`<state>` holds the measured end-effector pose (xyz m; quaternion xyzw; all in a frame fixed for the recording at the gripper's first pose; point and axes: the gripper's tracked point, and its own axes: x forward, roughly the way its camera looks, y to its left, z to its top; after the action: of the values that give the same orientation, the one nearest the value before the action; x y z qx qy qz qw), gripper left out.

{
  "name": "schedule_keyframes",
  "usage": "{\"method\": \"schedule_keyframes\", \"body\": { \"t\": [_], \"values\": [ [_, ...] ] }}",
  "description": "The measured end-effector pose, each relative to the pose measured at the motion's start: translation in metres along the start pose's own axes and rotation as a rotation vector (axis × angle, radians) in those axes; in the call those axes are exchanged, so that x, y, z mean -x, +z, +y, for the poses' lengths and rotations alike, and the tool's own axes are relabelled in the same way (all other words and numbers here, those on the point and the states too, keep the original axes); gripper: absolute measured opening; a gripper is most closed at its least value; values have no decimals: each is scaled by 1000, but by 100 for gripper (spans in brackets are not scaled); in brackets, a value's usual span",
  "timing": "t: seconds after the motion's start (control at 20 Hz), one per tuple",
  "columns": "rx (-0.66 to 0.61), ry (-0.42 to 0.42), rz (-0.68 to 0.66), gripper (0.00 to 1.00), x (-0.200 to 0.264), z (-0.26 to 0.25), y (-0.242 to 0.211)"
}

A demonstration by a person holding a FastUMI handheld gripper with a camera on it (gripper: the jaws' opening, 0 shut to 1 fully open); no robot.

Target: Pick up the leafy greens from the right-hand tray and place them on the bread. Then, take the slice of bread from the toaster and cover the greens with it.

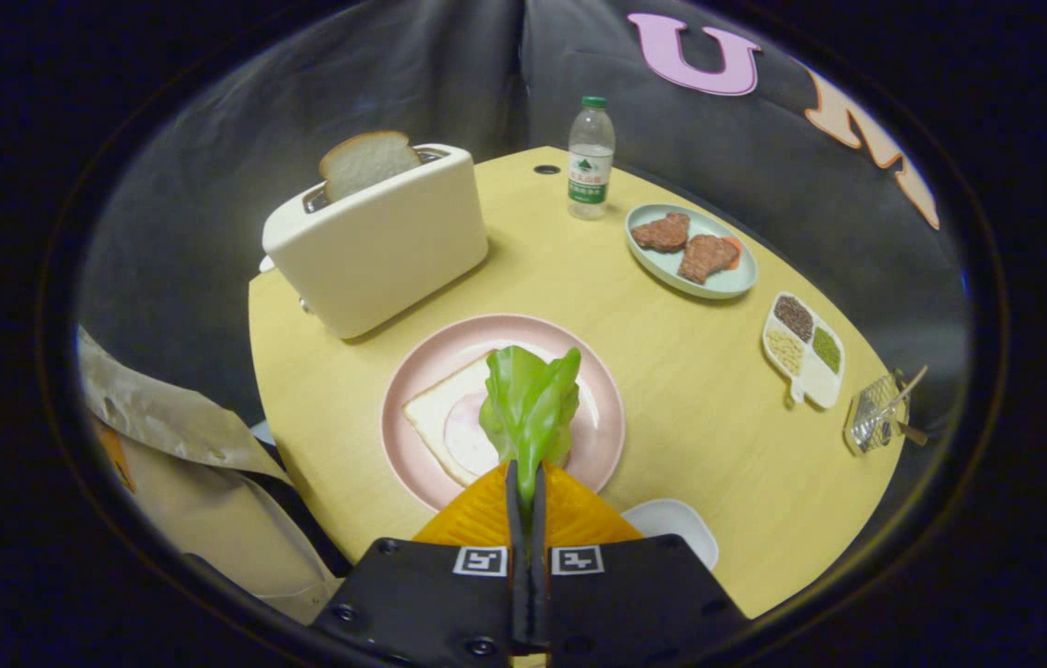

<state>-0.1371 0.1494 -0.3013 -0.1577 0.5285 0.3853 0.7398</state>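
Observation:
My gripper (528,478) is shut on the stem of the leafy greens (530,404), which stick up ahead of the orange fingers (477,515). The leaves hang over a slice of bread (440,413) with a pale pink round of ham on it, lying on a pink plate (407,371). Beyond the plate stands a cream toaster (379,246) with a second slice of bread (365,162) poking out of its slot.
A water bottle (591,158) stands at the table's far edge. To the right lie a pale green plate with meat patties (690,250), a divided white dish of grains (804,350) and a small wire utensil (877,411). A white tray (676,524) sits beside my right finger. A brown paper bag (171,436) hangs left of the table.

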Motion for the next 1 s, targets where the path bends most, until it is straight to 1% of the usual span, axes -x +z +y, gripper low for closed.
{"method": "schedule_keyframes", "body": {
  "t": [0.3, 0.6, 0.8, 1.0],
  "values": [
    [41, 58, 16, 3, -24, 27, 15],
    [71, 101, 49, 3, -42, 47, 17],
    [101, 98, 75, 4, -54, 48, 11],
    [122, 60, 92, 24, -65, 36, 5]
  ]
}}
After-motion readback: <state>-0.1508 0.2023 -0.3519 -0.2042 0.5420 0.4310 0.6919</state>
